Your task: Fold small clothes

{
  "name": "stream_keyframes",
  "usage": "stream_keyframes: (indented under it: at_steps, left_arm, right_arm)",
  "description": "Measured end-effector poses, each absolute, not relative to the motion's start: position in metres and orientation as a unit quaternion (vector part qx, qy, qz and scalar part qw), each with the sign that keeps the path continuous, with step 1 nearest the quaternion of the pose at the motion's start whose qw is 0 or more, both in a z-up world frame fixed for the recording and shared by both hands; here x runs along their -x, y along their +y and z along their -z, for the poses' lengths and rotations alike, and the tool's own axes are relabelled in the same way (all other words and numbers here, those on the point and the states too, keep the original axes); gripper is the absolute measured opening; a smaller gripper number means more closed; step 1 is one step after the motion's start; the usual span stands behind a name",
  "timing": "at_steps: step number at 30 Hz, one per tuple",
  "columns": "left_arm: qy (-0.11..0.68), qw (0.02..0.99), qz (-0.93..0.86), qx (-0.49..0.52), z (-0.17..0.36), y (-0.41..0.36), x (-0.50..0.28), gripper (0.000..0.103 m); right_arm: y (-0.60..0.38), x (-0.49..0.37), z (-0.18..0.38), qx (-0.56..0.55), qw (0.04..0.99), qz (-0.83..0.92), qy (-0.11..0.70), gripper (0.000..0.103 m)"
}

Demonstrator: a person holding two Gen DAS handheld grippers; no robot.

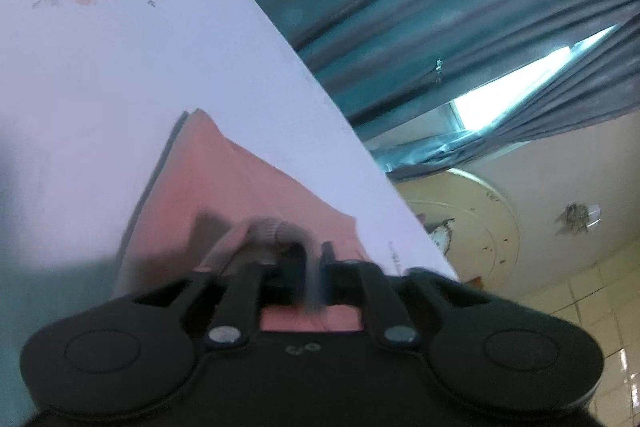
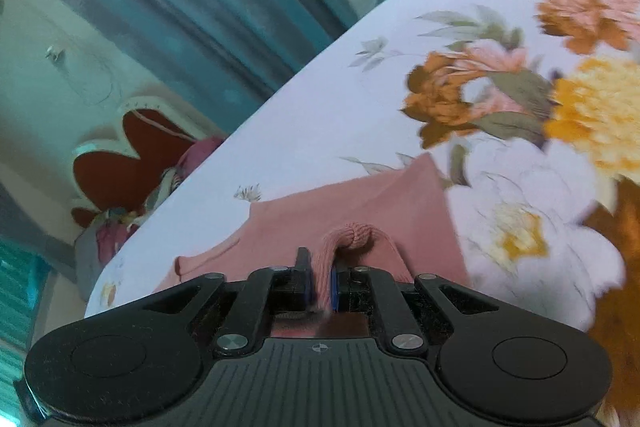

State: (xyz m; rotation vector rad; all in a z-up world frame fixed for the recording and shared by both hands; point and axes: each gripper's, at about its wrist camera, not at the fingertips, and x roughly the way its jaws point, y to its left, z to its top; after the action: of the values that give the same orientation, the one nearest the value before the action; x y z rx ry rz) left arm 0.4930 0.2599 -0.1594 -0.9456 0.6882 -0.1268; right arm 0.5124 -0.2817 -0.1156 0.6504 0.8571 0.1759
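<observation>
Garment: pink ribbed cloth [image 2: 360,211] lies on the floral bedsheet [image 2: 360,99], near its edge.
Right gripper [image 2: 322,287]: jaws nearly closed, pinching a ribbed fold of the cloth.
Left gripper [image 1: 298,267]: jaws partly apart, blurred; cloth hem [image 1: 272,227] between them, grip unclear.

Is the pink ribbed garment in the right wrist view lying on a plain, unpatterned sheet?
No, the pink ribbed garment lies on a pale sheet printed with large flowers.
</observation>
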Motion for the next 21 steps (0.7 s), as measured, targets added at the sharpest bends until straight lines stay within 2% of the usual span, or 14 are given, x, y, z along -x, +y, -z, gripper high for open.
stream_keyframes:
  at_steps: [1,2,3,5,6,8,9,11,16,17,18,19,20,21]
  left_arm:
    - [0.318,0.839,0.055,0.439,0.156,0.262,-0.493,0.059]
    - [0.303,0.85,0.046,0.428,0.151,0.263,-0.49,0.075]
    - [0.293,0.862,0.04,0.412,0.147,0.264,-0.487,0.075]
    - [0.297,0.874,0.046,0.383,0.142,0.267,-0.487,0.073]
    - [0.308,0.879,0.05,0.36,0.14,0.266,-0.487,0.071]
    - [0.337,0.892,0.054,0.298,0.14,0.261,-0.495,0.065]
    - [0.352,0.897,0.056,0.263,0.14,0.256,-0.499,0.063]
    - [0.371,0.904,0.064,0.2,0.141,0.244,-0.508,0.054]
    - [0.39,0.913,0.081,0.083,0.145,0.219,-0.524,0.05]
    - [0.391,0.914,0.081,0.069,0.146,0.216,-0.524,0.049]
    - [0.39,0.916,0.078,0.06,0.148,0.214,-0.53,0.047]
    - [0.387,0.917,0.075,0.054,0.149,0.212,-0.529,0.041]
    - [0.383,0.919,0.075,0.051,0.15,0.211,-0.529,0.021]
    - [0.38,0.921,0.074,0.049,0.151,0.211,-0.528,0.007]
  right_arm:
    - [-0.281,-0.514,0.116,-0.294,0.86,-0.07,0.41,0.023]
    - [-0.281,-0.512,0.112,-0.28,0.871,-0.054,0.4,0.073]
    - [-0.282,-0.505,0.106,-0.265,0.89,-0.055,0.368,0.094]
    - [-0.286,-0.504,0.103,-0.254,0.893,-0.079,0.362,0.092]
    - [-0.287,-0.506,0.104,-0.24,0.894,-0.086,0.368,0.08]
    - [-0.283,-0.509,0.107,-0.201,0.899,-0.098,0.377,0.065]
    - [-0.279,-0.512,0.109,-0.182,0.899,-0.102,0.384,0.061]
    - [-0.268,-0.516,0.112,-0.139,0.904,-0.11,0.389,0.06]
    - [-0.241,-0.531,0.128,-0.053,0.901,-0.13,0.411,0.06]
    - [-0.238,-0.534,0.134,-0.035,0.899,-0.127,0.419,0.052]
    - [-0.235,-0.537,0.139,-0.026,0.894,-0.127,0.428,0.035]
    - [-0.234,-0.538,0.141,-0.025,0.894,-0.128,0.428,0.032]
    - [-0.233,-0.537,0.14,-0.026,0.896,-0.13,0.424,0.024]
    - [-0.233,-0.536,0.14,-0.029,0.896,-0.133,0.422,0.01]
